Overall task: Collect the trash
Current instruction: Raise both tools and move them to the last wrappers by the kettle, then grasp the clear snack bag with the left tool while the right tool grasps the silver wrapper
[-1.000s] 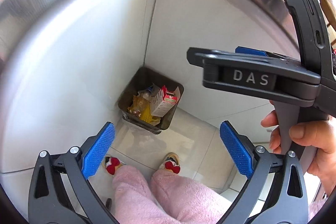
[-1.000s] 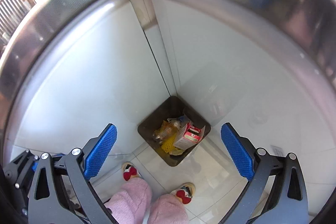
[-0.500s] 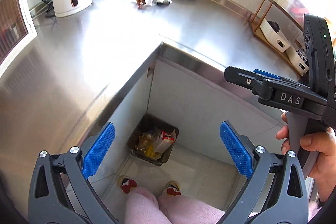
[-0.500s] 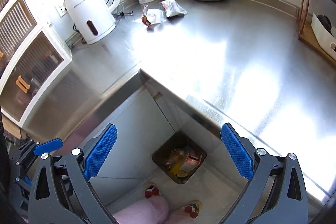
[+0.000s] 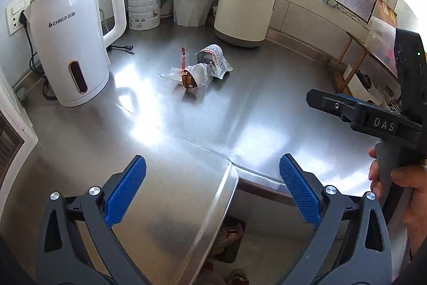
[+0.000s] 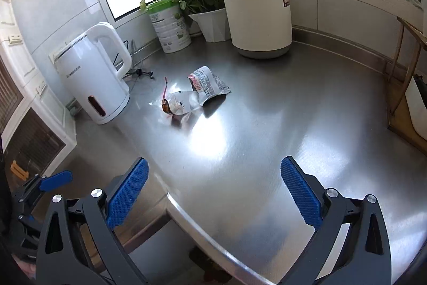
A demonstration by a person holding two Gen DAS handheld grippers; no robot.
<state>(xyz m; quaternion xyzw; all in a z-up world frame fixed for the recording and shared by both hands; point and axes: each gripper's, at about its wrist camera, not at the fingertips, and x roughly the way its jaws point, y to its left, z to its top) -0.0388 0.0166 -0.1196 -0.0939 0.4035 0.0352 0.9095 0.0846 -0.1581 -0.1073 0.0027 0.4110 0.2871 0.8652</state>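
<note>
The left gripper (image 5: 212,183) hangs above the inner corner of the brushed stainless-steel L-shaped countertop (image 5: 186,124), its blue-padded fingers spread wide with nothing between them. The right gripper (image 6: 214,184) is likewise spread wide and empty over the same surface; in the left wrist view it shows to the right of the left gripper, held by the person's right hand (image 5: 400,186).

Well ahead of both grippers, and slightly left of their midline, lie two pieces of trash touching each other: a crumpled clear plastic wrapper with a brown label and a red tear strip (image 5: 190,75) (image 6: 178,104), and just beyond it a torn silver foil snack packet with red print (image 5: 214,60) (image 6: 208,84).

Farther to the left stands a tall white electric kettle (image 5: 72,44) (image 6: 93,79). Behind the trash, along the window, are a white-and-green cylindrical tin (image 5: 144,3), a leafy green plant in a white faceted pot (image 5: 192,2) and a round white lidded appliance (image 5: 244,15) (image 6: 259,20).

Below the left gripper, under the counter edge, a dark bin (image 5: 229,239) seems to hold rubbish, though it is mostly hidden.
</note>
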